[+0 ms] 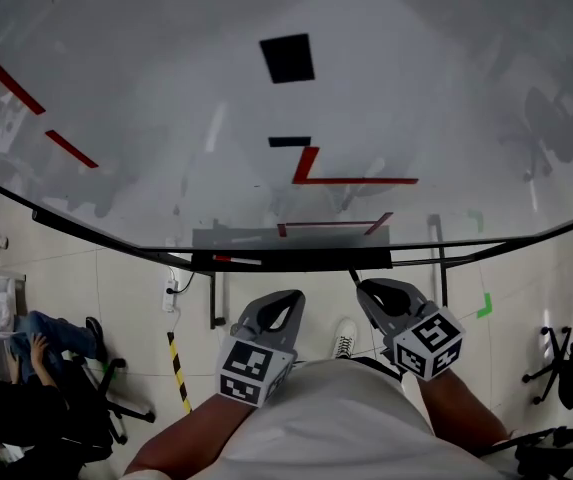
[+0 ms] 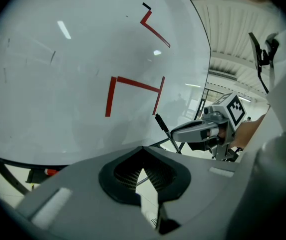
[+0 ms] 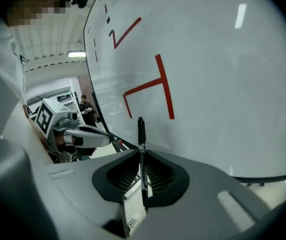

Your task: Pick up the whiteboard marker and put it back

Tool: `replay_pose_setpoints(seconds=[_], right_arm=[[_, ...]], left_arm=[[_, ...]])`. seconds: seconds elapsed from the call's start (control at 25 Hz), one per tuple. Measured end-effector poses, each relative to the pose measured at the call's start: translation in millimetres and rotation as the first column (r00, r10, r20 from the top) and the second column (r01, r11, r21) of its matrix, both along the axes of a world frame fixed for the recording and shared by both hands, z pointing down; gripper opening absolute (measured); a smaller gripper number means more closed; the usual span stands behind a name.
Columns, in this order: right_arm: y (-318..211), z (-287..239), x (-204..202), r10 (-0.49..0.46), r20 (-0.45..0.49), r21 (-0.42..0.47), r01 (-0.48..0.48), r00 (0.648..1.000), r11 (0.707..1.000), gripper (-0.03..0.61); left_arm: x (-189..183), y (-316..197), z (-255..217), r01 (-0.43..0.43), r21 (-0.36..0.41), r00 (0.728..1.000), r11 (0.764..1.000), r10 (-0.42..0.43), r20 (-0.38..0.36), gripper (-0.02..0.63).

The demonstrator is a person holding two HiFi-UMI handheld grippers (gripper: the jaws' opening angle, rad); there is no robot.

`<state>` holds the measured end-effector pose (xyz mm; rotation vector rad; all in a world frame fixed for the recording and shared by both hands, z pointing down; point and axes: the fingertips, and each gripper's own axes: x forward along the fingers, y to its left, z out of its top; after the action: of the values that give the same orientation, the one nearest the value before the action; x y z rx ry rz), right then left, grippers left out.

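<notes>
Whiteboard (image 1: pixel 146 118): pale grey-white with red line marks and one black square (image 1: pixel 286 58).
Marker (image 3: pixel 141 134): black, pale print on the barrel.
Left gripper (image 1: pixel 288 298) and right gripper (image 1: pixel 368 290): grey, with black-and-white checked cubes (image 1: pixel 249 366).
Floor (image 1: pixel 116 288): cream tiles, yellow-black striped tape (image 1: pixel 176 368), green tape (image 1: pixel 484 306).

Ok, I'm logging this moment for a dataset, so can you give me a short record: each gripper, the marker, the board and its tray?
left gripper: shut, empty
right gripper: shut on marker
marker: black, upright between the jaws, end sticking out toward the whiteboard
whiteboard: red lines drawn on it, black square near the top
tray: along the whiteboard's lower edge, spare pen lying at its left
task stage: marker held, not yet put back
</notes>
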<state>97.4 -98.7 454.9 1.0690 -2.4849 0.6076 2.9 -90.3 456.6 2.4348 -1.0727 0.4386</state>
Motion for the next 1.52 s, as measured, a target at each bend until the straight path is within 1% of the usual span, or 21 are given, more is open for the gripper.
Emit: replay_pose_setpoints(seconds=[0.24, 0.36, 0.52, 0.76, 0.88, 1.04, 1.52], right_arm=[[14.9, -14.7, 10.3, 0.042, 0.043, 0.010, -0.043, 0.998, 0.999, 0.041], [24.6, -15.6, 12.9, 0.058, 0.057, 0.001, -0.058, 0.997, 0.998, 0.040], [30.6, -11.8, 12.7, 0.062, 0.049, 0.003, -0.062, 0.997, 0.998, 0.040], [30.9, -11.7, 7.3, 0.058, 0.064, 0.007, -0.059, 0.996, 0.998, 0.041], [31.0, -12.3, 6.8, 0.056, 0.064, 0.010, -0.056, 0.996, 0.998, 0.041], [31.4, -10.4, 4.8, 0.050, 0.067, 0.006, -0.050, 0.997, 0.999, 0.041], [29.7, -7.7, 1.6, 0.032, 0.056, 0.001, -0.032, 0.998, 0.999, 0.041]], left_arm=[[4.4, 0.8, -4.8, -0.014, 0.011, 1.000, 1.000, 0.014, -0.002, 0.015], [5.7, 3.2, -5.6, -0.021, 0.005, 1.000, 1.000, 0.021, -0.006, 0.015], [4.2, 4.8, -7.7, -0.021, 0.011, 1.000, 1.000, 0.021, -0.004, 0.015], [7.0, 10.3, -8.6, -0.040, 0.029, 0.999, 0.999, 0.040, 0.006, 0.015], [3.8, 7.9, -9.6, -0.019, 0.028, 1.000, 0.999, 0.019, -0.002, 0.015], [-2.8, 3.7, -7.4, 0.025, -0.001, 0.999, 1.000, -0.025, -0.020, 0.015], [-1.9, 5.2, -6.7, 0.022, 0.002, 1.000, 1.000, -0.022, -0.015, 0.015]])
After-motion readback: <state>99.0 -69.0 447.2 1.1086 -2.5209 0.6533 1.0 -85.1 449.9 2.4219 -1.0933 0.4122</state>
